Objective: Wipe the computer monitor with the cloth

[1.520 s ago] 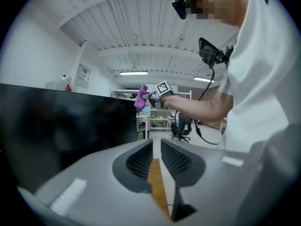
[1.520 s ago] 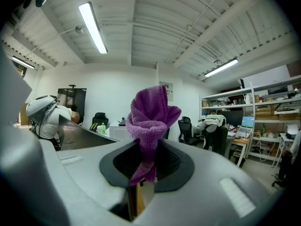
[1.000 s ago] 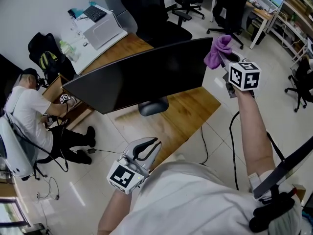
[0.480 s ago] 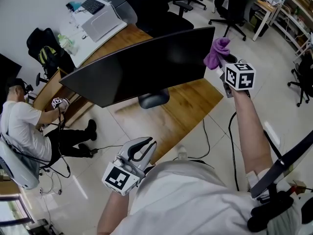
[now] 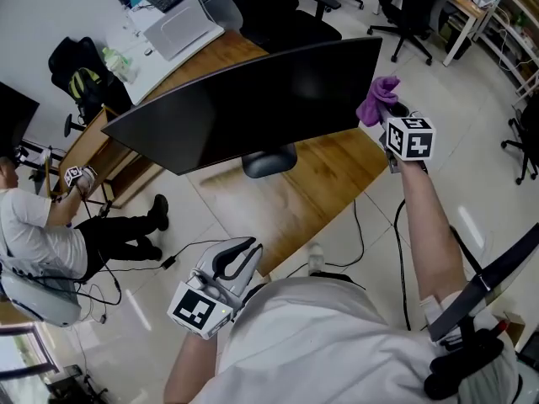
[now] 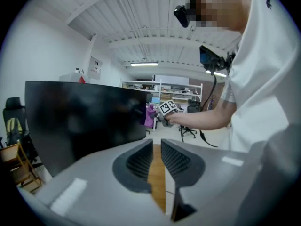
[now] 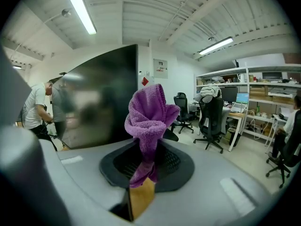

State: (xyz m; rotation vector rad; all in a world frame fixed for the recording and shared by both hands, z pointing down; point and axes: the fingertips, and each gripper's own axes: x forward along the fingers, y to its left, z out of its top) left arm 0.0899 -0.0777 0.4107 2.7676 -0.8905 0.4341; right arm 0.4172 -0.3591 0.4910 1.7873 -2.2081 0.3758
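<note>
A wide black monitor (image 5: pixel 253 108) stands on the wooden desk (image 5: pixel 320 183), screen dark. My right gripper (image 5: pixel 389 118) is shut on a purple cloth (image 5: pixel 379 99), which is at the monitor's right edge, about halfway down. In the right gripper view the cloth (image 7: pixel 149 112) bunches up out of the right gripper (image 7: pixel 146 149), with the monitor (image 7: pixel 103 93) just to its left. My left gripper (image 5: pixel 244 255) hangs low in front of the desk, well short of the screen. Its jaws stand nearly together, nothing between them (image 6: pixel 156 142). The left gripper view shows the monitor (image 6: pixel 80 121) and the cloth (image 6: pixel 150 115) far off.
The monitor's dark oval foot (image 5: pixel 268 160) sits mid-desk. A white box (image 5: pixel 173 28) rests on the desk's far end, with black office chairs (image 5: pixel 278 7) behind. A person (image 5: pixel 42 225) sits on the floor at left near a backpack (image 5: pixel 84 82). Cables (image 5: pixel 358 234) trail over the tiles.
The cloth in my right gripper has slid down from the monitor's upper right corner along its right edge. My left gripper has sunk a little lower. The seated person shifted left.
</note>
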